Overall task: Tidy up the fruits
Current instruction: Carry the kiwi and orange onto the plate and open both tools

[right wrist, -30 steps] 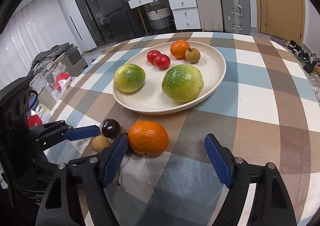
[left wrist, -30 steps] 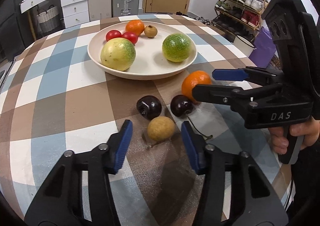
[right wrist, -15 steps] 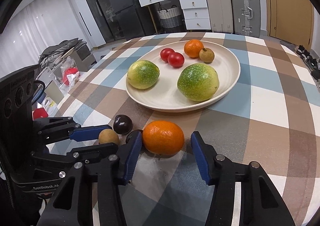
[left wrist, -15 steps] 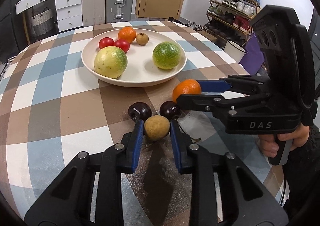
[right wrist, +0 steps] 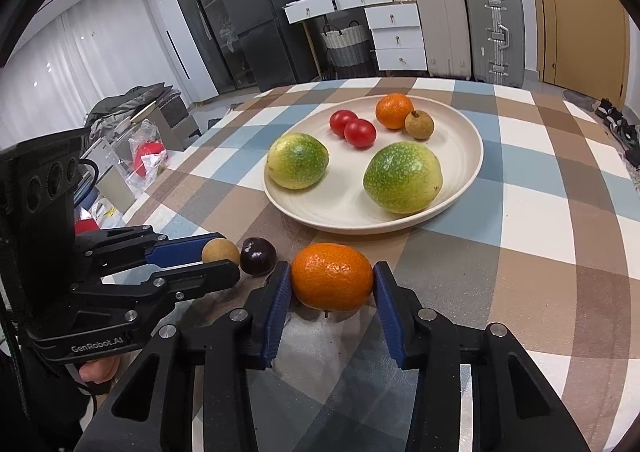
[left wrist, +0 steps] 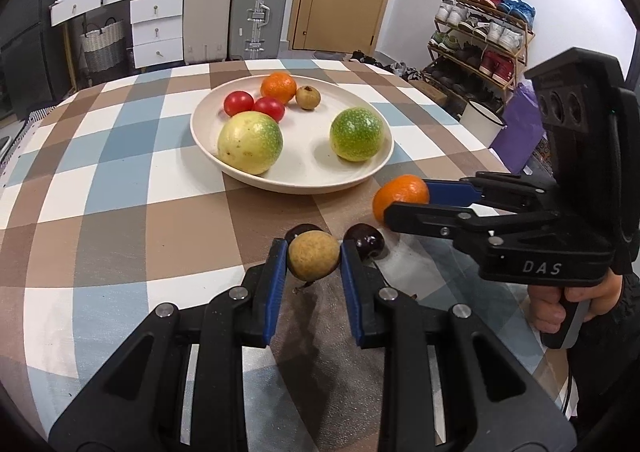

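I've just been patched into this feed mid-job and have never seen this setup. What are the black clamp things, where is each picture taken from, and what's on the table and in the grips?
No robot arm here: a person holds a hand-operated two-finger clamp in each hand. Each clamp carries a wide-angle camera that looks forward along its own blue-padded fingers, so each picture shows its own clamp at the bottom and the other one at the side.

The left gripper is shut on a small tan longan. The right gripper has an orange between its pads, which look to be touching it as the jaws are closing.

On the checked tablecloth, two dark cherries lie beside the longan. Behind them stands a cream plate with two large green-yellow fruits, two red tomatoes, another orange and another longan.
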A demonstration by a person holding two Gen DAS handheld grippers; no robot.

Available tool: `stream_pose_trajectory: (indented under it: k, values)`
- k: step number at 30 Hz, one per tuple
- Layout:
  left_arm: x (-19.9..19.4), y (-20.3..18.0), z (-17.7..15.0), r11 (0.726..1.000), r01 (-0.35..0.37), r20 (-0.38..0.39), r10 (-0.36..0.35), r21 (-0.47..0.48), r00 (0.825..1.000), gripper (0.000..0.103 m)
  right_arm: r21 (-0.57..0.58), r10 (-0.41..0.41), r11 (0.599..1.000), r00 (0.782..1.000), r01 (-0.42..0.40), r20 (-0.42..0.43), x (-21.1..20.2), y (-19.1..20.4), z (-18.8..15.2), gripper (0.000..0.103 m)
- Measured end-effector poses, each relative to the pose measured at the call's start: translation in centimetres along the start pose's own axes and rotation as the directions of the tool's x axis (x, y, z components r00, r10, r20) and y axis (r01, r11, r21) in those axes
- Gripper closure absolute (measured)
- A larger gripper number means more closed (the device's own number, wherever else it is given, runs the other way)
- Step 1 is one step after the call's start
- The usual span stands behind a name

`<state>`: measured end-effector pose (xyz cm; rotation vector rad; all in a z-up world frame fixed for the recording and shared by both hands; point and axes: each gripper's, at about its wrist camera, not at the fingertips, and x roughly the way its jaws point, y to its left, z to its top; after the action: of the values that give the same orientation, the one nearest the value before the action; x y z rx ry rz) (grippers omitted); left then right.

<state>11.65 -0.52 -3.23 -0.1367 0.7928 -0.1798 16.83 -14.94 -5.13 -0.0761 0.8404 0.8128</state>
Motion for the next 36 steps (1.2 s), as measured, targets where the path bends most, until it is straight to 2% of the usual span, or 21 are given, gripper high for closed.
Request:
stream_pose_trajectory:
  k: [8, 22, 36]
  values:
    - [-1.2, 0.4, 0.9, 1.000, -0.018, 0.059, 0.019, -0.015, 0.998, 0.079, 0.014, 0.018, 1.000, 0.998, -0.019, 0.055, -1.5, -0.1, 0.7, 0.061]
    - [-3.1, 0.2, 4.7, 0.999, -0.036, 0.141, 0.039, -0.023, 0.989, 0.079, 0.026, -0.010, 1.000, 0.995, 0.008, 0.096, -3.3, 0.1, 3.0, 0.061]
    - [-2.6, 1.1, 8.0, 0.998, -0.057, 0.174, 0.062, -0.034, 0.983, 0.079, 0.037, -0.040, 0.999, 0.990, 0.035, 0.133, -4.3, -0.8, 6.3, 0.061]
